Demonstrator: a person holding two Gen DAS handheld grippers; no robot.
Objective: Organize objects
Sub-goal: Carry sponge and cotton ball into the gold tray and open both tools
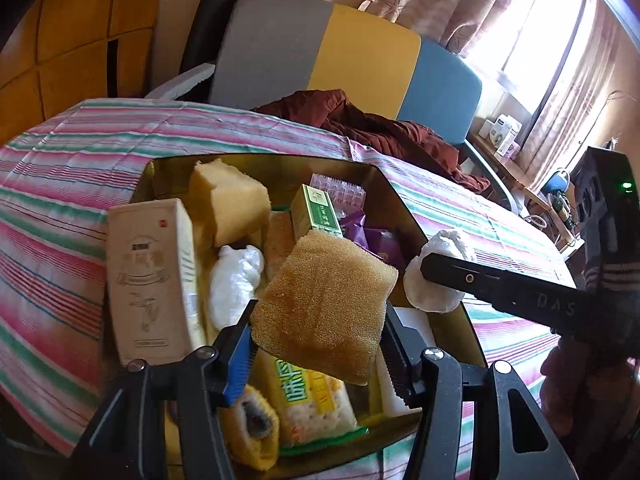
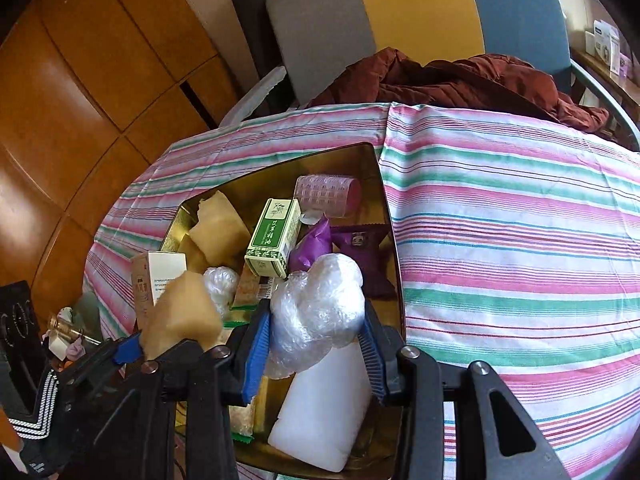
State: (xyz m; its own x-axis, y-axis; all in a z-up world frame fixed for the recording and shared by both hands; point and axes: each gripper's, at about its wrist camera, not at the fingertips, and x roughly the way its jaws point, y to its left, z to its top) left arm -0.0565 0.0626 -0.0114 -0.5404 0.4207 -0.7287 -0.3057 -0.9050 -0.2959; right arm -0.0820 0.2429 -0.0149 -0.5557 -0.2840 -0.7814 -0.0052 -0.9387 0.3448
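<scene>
Over the striped cloth (image 2: 520,216) and gold tin (image 2: 390,216), left tongs (image 1: 318,338) pinching a sponge (image 1: 328,308), right tongs (image 2: 316,344) pinching a plastic wad (image 2: 316,312).

Bench cloth (image 2: 520,240): pink, green and white stripes. Tin (image 2: 362,160): gold. Sponge (image 1: 328,312): tan; small box (image 2: 274,236): green and white

I'm seeing a rough, porous foam sponge (image 1: 326,312), crinkly glossy plastic wrap (image 2: 316,312), a shiny gold metal tin (image 2: 360,160), and matt striped cloth (image 2: 520,240).
</scene>
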